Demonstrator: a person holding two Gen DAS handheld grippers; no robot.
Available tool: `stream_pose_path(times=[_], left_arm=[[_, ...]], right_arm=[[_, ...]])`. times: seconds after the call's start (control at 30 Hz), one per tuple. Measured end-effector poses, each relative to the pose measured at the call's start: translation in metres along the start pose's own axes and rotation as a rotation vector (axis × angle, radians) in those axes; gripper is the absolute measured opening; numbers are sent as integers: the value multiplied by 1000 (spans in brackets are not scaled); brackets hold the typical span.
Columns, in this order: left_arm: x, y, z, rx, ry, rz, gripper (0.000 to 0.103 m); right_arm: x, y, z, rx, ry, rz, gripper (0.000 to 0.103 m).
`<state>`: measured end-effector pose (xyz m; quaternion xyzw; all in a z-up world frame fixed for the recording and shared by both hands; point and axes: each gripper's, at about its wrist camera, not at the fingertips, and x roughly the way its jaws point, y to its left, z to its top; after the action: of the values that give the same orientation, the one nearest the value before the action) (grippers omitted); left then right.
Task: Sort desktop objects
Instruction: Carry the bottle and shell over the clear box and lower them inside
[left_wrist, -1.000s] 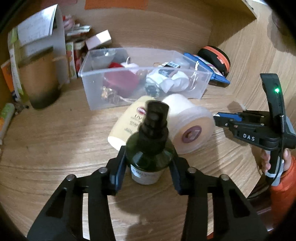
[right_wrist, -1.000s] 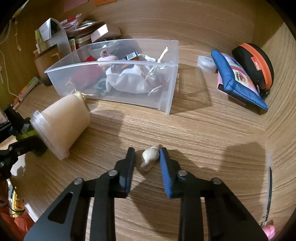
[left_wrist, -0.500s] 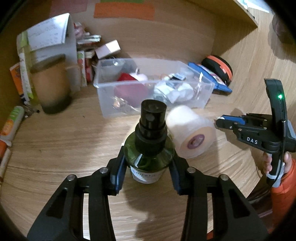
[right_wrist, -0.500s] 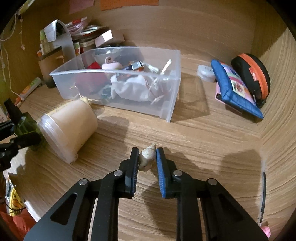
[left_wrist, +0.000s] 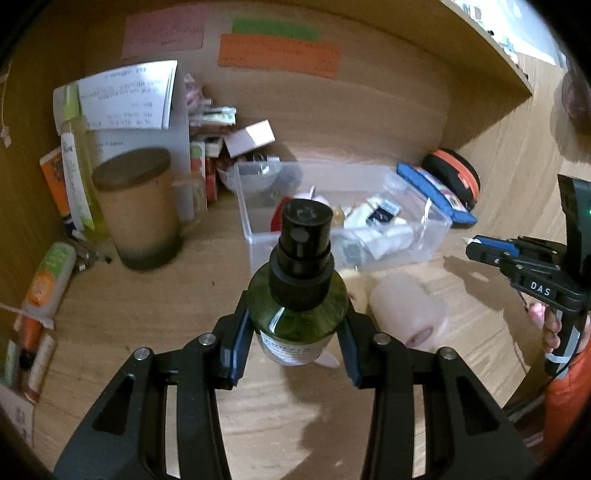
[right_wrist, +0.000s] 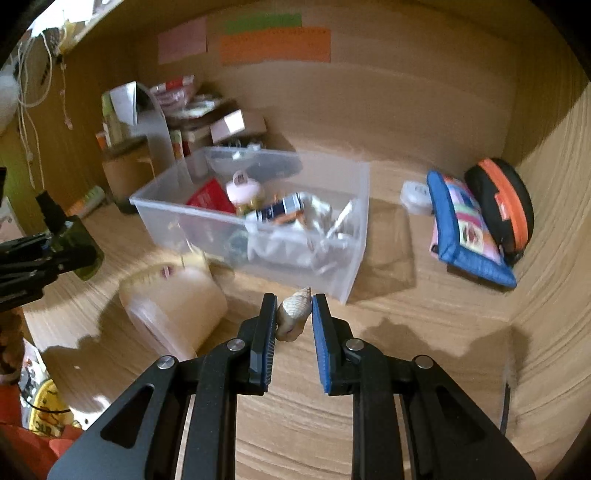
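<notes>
Left wrist view: left gripper (left_wrist: 297, 328) clamping an upright dark green spray bottle with a black pump cap (left_wrist: 299, 295), hanging above the wood-grain desk (left_wrist: 147, 306). Lying beyond: a clear plastic bin (left_wrist: 436, 225) holding small items, a pale tape roll (left_wrist: 406, 306) on its side, a frosted brown jar (left_wrist: 138, 210) at left. Sticking to the wooden back wall (left_wrist: 388, 96): coloured notes (left_wrist: 279, 55).

Right wrist view: right gripper (right_wrist: 294, 317) pinching a small beige seashell (right_wrist: 291, 314) above the desk, just before the bin. Resting at right: a blue pouch (right_wrist: 465, 229) against a black-and-orange case (right_wrist: 502, 203).
</notes>
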<state>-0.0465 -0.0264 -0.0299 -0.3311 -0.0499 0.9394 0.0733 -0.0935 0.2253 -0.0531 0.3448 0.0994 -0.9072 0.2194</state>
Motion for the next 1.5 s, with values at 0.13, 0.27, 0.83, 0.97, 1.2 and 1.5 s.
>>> stream_pose_path(times=[0.13, 0.27, 0.83, 0.97, 1.2, 1.5], left_arm=[[2, 7, 20, 8, -13, -18, 42], [7, 17, 41, 6, -19, -25, 42], [32, 4, 92, 65, -61, -26, 41], [56, 4, 94, 70, -21, -23, 41], [93, 2, 90, 88, 52, -37, 41], [120, 2, 86, 86, 110, -42, 41]], right_arm=[[-3, -1, 13, -4, -27, 5, 17], [-4, 0, 28, -12, -54, 14, 17], [22, 36, 93, -53, -126, 163, 17], [41, 43, 97, -61, -101, 179, 17], [81, 42, 89, -45, -18, 193, 17], [108, 32, 78, -20, 50, 195, 17]])
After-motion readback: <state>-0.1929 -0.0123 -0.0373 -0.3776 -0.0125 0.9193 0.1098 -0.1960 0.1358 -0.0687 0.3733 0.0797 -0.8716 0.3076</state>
